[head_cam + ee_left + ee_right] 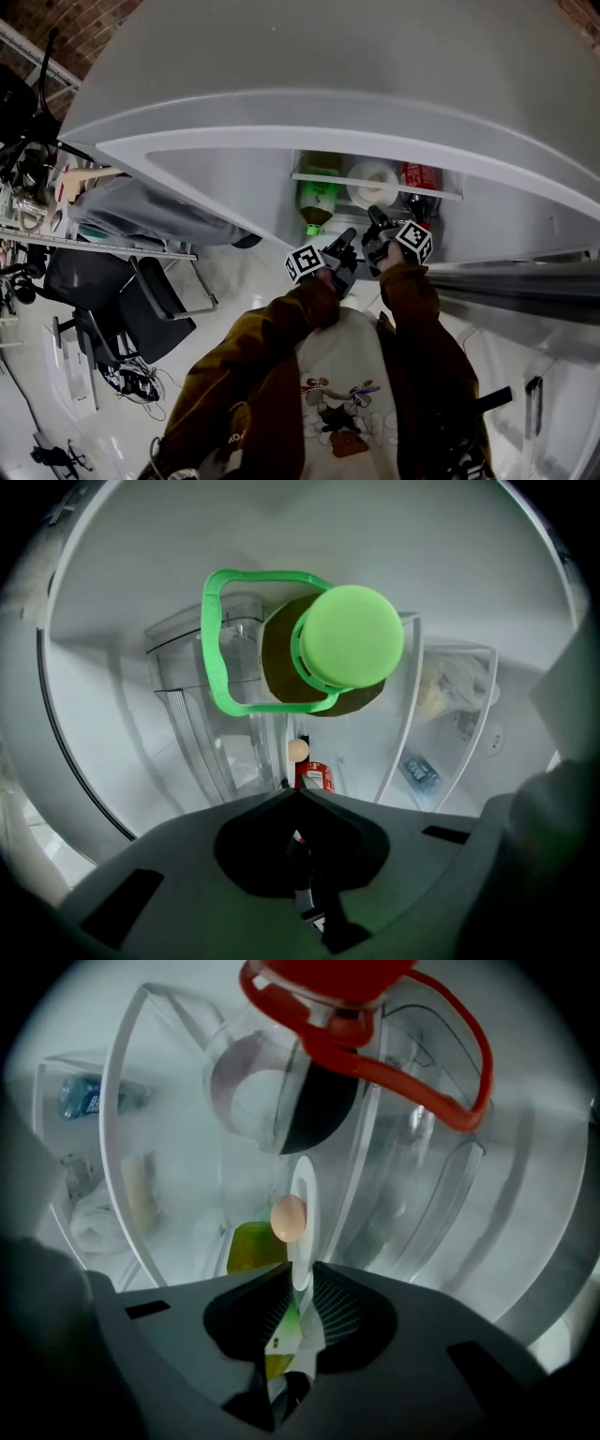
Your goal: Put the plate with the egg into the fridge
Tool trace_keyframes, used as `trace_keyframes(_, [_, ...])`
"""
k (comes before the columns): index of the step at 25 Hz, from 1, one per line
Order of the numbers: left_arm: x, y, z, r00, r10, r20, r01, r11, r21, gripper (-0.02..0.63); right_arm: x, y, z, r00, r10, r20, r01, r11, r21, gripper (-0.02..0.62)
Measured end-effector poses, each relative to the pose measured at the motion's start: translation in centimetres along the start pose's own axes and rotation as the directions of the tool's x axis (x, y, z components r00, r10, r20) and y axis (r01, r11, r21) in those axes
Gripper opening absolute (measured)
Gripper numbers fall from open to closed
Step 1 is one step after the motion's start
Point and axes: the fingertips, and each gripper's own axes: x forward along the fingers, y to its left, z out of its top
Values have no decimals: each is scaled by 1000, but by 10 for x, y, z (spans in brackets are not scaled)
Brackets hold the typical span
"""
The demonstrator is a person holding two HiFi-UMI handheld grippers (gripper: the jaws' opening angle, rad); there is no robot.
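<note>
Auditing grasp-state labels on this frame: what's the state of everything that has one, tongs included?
fridge: open.
left tongs: shut, nothing between them.
right tongs: shut on the plate's rim.
plate: held by the right tongs, carrying the egg.
egg: whole, on the plate.
green bottle: capped.
red bottle: capped.

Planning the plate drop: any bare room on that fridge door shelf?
Only the gap between the green bottle and the red bottle, and the plate already fills it. The bottles take both ends of the shelf; the left gripper and right gripper crowd the front.
</note>
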Motion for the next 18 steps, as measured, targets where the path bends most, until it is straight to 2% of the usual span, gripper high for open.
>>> trace_keyframes(5, [-1, -1, -2, 1000, -4, -8, 4, 1000, 3, 11, 3, 12, -3, 999, -48, -15, 47, 998, -51, 155])
trace_keyframes(11, [-7, -1, -1, 1000, -7, -3, 7, 1000, 5, 9, 6, 24, -2, 999, -50, -19, 49, 998, -27, 281])
trace_keyframes(16, [-11, -3, -1, 1000, -13, -2, 13, 1000, 4, 11, 6, 30, -2, 998, -57, -4, 57, 998, -16, 341])
trace_keyframes(18, [-12, -3, -1, 1000, -13, -2, 13, 1000, 6, 11, 8, 34, -3, 998, -65, 0, 65, 998, -13, 405])
